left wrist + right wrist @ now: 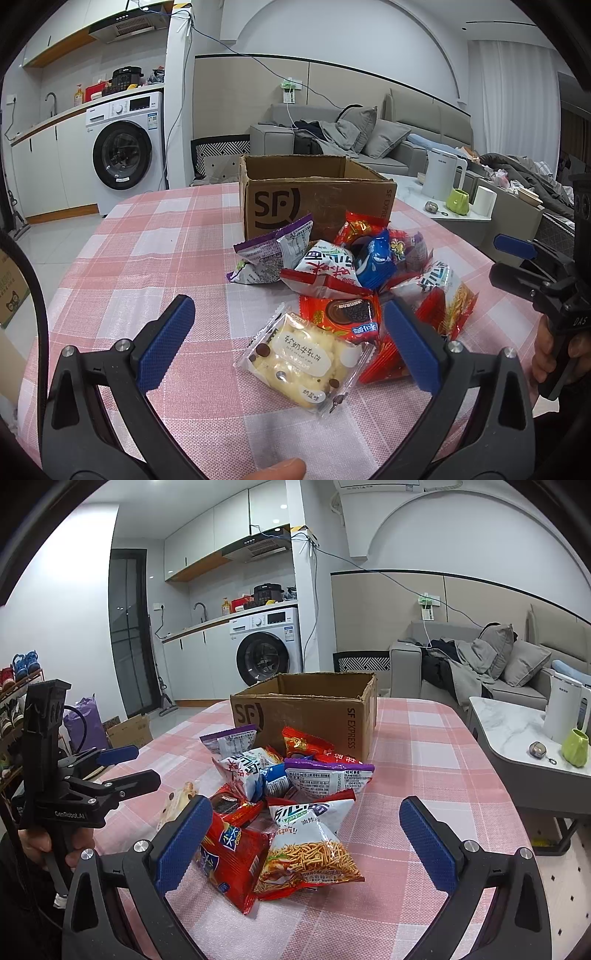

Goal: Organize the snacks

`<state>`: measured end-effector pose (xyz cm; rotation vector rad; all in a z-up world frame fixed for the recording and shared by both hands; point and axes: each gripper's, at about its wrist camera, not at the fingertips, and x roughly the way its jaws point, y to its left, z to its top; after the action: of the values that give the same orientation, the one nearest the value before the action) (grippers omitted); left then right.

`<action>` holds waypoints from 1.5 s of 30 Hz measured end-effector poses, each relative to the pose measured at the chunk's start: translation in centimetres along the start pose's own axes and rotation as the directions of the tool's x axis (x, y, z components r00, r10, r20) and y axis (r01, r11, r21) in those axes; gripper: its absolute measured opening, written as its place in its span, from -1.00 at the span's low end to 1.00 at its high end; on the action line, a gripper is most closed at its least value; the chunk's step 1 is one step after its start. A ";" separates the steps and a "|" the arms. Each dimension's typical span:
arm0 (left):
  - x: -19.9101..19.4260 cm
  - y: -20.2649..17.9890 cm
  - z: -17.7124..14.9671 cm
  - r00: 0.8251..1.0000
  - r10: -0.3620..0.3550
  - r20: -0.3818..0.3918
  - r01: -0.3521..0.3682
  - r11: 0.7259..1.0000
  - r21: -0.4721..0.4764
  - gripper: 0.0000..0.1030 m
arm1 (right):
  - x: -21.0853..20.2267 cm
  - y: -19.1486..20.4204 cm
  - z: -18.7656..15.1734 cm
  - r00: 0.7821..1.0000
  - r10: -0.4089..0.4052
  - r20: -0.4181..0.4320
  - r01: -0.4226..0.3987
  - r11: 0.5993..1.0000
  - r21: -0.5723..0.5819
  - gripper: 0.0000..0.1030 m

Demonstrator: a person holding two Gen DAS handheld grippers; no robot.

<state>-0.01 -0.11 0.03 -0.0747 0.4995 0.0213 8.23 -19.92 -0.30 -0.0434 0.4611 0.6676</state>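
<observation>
Snacks [295, 805]: approx 10 packets, 1 box [314, 716], 2 claws agape.

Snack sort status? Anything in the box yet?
Done: nothing visible; what shows of the inside of the SF box is bare cardboard, the bottom hidden. In hand: nothing. The left claw is open around the clear-wrapped cake, and the right claw is open over the noodle snack bag. Left: the whole snack pile lies on the tablecloth before the box.
</observation>
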 end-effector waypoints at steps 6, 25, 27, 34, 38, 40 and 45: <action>0.0 0.0 0.0 1.000 0.000 0.000 0.000 1.000 0.001 0.98 | 0.1 -0.1 -0.2 1.000 -0.002 -0.001 0.002 1.000 -0.001 1.00; 0.1 0.0 0.0 1.000 0.001 -0.001 -0.001 1.000 0.005 0.98 | 0.1 -0.5 -0.3 1.000 -0.015 -0.008 0.015 1.000 0.000 1.00; 0.0 0.0 0.0 1.000 0.003 -0.002 -0.003 1.000 0.004 0.98 | 0.0 -0.7 -0.3 1.000 -0.018 -0.011 0.018 1.000 0.004 1.00; 0.1 -0.1 0.0 1.000 0.002 -0.002 -0.002 1.000 0.005 0.98 | -0.1 -0.8 -0.3 1.000 -0.022 -0.011 0.022 1.000 0.006 1.00; 0.1 -0.1 0.0 1.000 0.002 -0.004 -0.002 1.000 0.003 0.98 | -0.1 -0.8 -0.3 1.000 -0.023 -0.013 0.024 1.000 0.008 1.00; -0.3 -0.1 0.0 1.000 0.002 -0.003 -0.002 1.000 0.002 0.98 | 0.0 -0.9 -0.3 0.999 -0.027 -0.018 0.027 1.000 0.011 1.00; -0.1 -0.2 0.0 1.000 0.006 -0.009 -0.006 1.000 -0.012 0.98 | 0.8 -1.0 -0.2 0.998 -0.040 -0.043 0.042 0.999 0.025 1.00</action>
<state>-0.08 -0.29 0.08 -0.0847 0.5087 0.0295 9.30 -20.32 -0.92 -0.0429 0.5081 0.6214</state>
